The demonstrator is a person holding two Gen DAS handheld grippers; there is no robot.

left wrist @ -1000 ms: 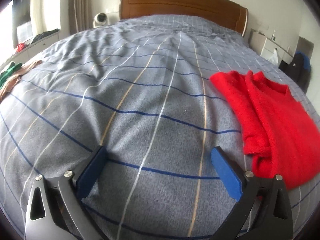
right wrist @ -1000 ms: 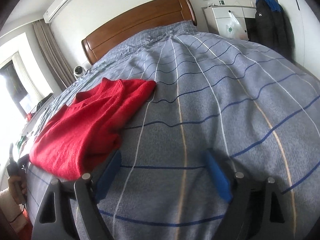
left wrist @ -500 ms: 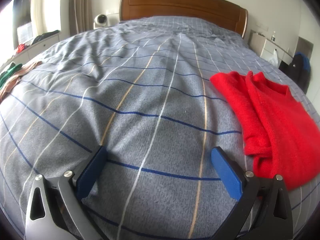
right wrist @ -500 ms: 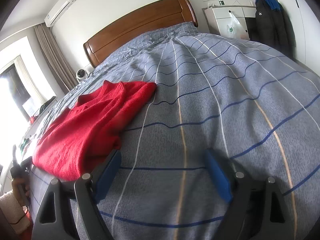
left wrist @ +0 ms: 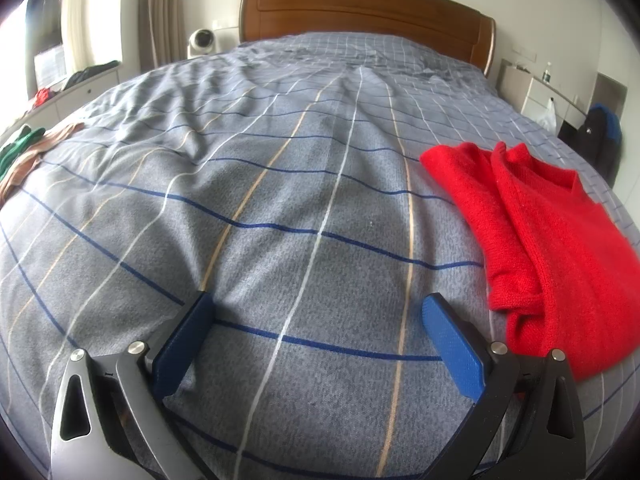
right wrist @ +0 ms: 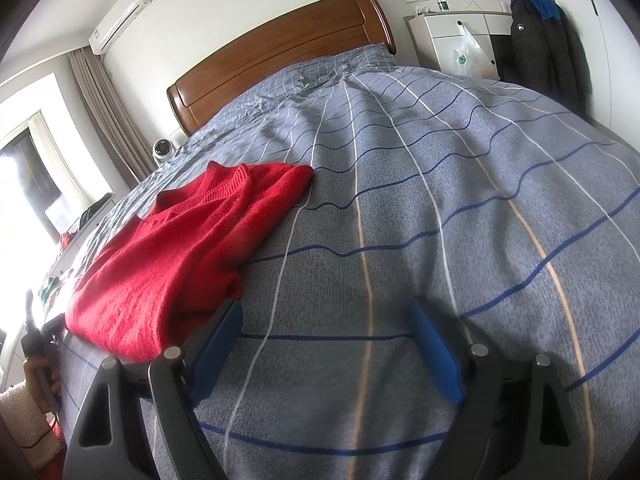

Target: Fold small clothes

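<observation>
We are holding both grippers over the bed (left wrist: 280,200), each angled down toward its grey checked cover. The left gripper (left wrist: 318,312) is hovering with its blue fingers (left wrist: 454,348) spread wide and nothing between them but bare cover. The right gripper (right wrist: 326,322) is doing the same: its fingers (right wrist: 434,348) are standing wide apart, gripping nothing, with only the cover showing in the gap.

The red sweater (left wrist: 552,248) is lying on the bed between our two grippers, folded into a rough rectangle with its V-neck collar toward the wooden headboard (left wrist: 368,12). In the left wrist view it is sitting to the right of the left gripper, its near corner just beside the right-hand finger but not touching it as far as we can tell. In the right wrist view the red sweater (right wrist: 176,256) is lying to the left, with its lower edge reaching just beside the left-hand finger (right wrist: 216,344); whether cloth and finger are touching there we cannot tell.

At the far left edge of the bed we are seeing a few other garments (left wrist: 24,152), green and tan, lying well apart from the sweater. At the lower left of the right wrist view, a hand (right wrist: 38,376) is holding a handle.
</observation>
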